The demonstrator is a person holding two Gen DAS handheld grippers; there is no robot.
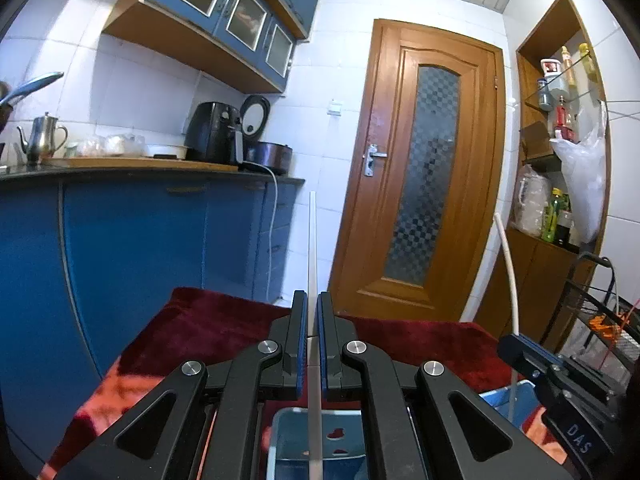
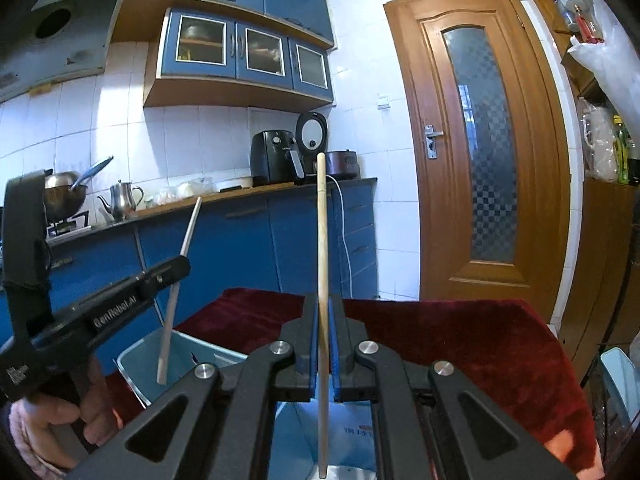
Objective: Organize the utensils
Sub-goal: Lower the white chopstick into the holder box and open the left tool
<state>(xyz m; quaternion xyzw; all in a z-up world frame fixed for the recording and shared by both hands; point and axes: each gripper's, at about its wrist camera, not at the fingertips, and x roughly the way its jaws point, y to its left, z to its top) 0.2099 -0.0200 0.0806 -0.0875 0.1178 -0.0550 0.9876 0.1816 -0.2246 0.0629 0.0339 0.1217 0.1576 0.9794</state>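
My left gripper point(image 1: 313, 300) is shut on a pale chopstick point(image 1: 312, 248) that stands upright between its blue pads, its lower end over a light blue bin point(image 1: 280, 432). My right gripper point(image 2: 323, 304) is shut on a wooden chopstick point(image 2: 322, 240), also upright, its lower end over another light blue bin point(image 2: 304, 420). In the right wrist view the left gripper point(image 2: 176, 264) shows at left with its chopstick point(image 2: 176, 288) hanging above a light blue bin point(image 2: 136, 360). In the left wrist view the right gripper point(image 1: 516, 344) shows at right with its chopstick point(image 1: 508, 264).
A dark red cloth point(image 1: 208, 320) covers the table under both grippers. Blue kitchen cabinets point(image 1: 140, 248) with a counter holding an air fryer point(image 1: 212, 132) and kettle point(image 1: 42, 136) stand behind. A wooden door point(image 1: 424, 168) and a shelf niche point(image 1: 560, 140) are at right.
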